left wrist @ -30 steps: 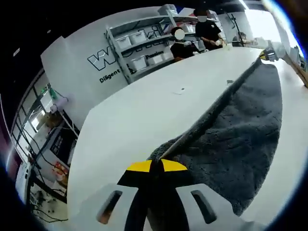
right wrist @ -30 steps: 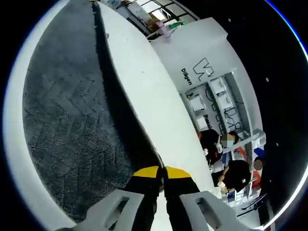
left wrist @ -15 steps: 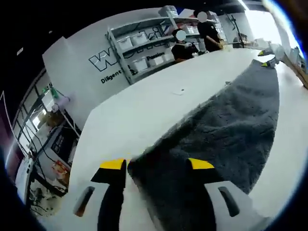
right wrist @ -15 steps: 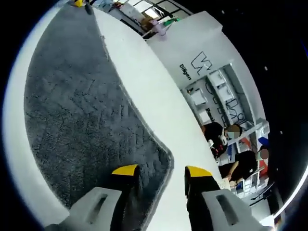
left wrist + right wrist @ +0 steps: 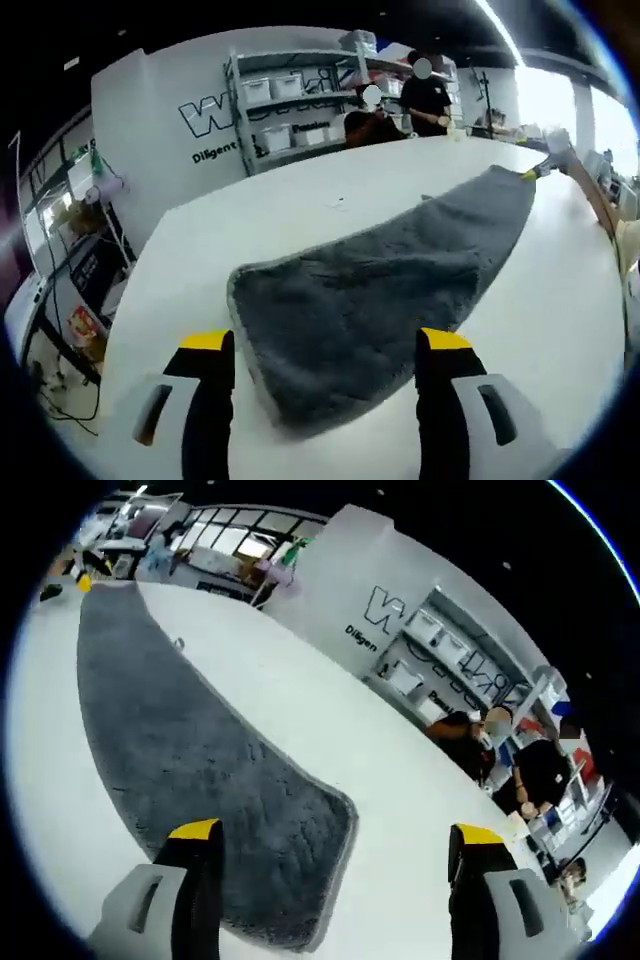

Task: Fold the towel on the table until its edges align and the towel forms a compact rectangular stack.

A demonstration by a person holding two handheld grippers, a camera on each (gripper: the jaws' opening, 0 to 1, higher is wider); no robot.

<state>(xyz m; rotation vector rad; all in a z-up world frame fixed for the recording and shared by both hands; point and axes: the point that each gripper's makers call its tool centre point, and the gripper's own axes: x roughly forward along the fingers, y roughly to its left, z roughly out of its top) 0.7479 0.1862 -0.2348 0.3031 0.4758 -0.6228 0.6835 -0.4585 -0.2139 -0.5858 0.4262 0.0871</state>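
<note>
Across the middle of the left gripper view, the grey towel (image 5: 385, 290) lies flat on the white table (image 5: 250, 220) as a long folded strip, its near end between the jaws of the left gripper (image 5: 327, 345), which stand wide apart and hold nothing. At the bottom of the right gripper view, the right gripper (image 5: 335, 840) is likewise spread wide and empty, with the towel's (image 5: 190, 750) other end lying just ahead of its left jaw and running off to the upper left. My read is that one lengthwise fold is laid and released; the next move would call for regripping the corners of one short end and carrying it over to meet the other. Shelves (image 5: 300, 100) at the upper middle carry pale storage bins (image 5: 285, 85); their contents cannot be made out.
</note>
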